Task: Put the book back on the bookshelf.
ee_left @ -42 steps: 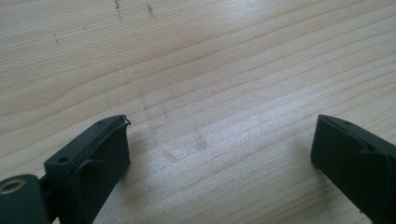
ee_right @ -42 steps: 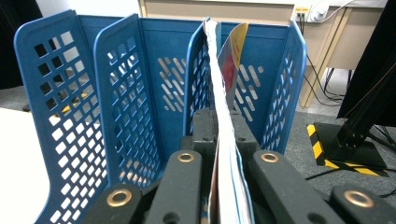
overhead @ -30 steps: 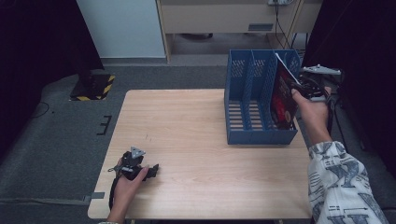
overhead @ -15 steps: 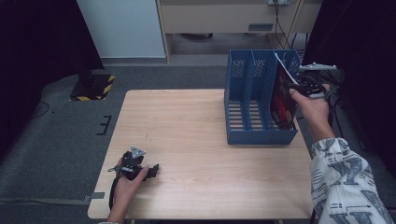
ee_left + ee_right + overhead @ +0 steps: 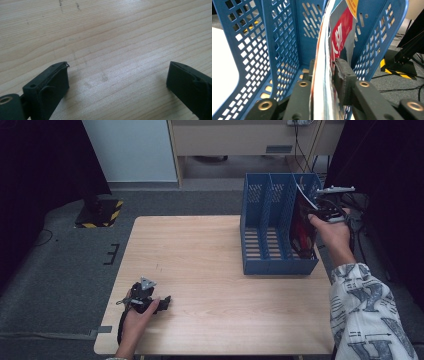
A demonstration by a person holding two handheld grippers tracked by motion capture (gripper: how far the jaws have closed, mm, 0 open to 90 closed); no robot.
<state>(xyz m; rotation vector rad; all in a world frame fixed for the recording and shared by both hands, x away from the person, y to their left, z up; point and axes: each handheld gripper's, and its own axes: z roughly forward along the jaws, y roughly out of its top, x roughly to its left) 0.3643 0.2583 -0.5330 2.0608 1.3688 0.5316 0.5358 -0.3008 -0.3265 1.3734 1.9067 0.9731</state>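
Magazine seen from the high view at two o'clock on the table, standing more upright in the rightmost bay of the blue file rack than a second before and sunk a little deeper, clamped by the right gripper, so probably nearly seated. Left gripper parked at seven o'clock as before; in its own view, jaws spread wide over bare wood. Right gripper view: jaws pinched on the magazine's edge between the rack's walls.

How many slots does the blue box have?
3. The blue file rack has a left slot, a middle slot and a right slot; the right one holds a red magazine, pinched by the right gripper.
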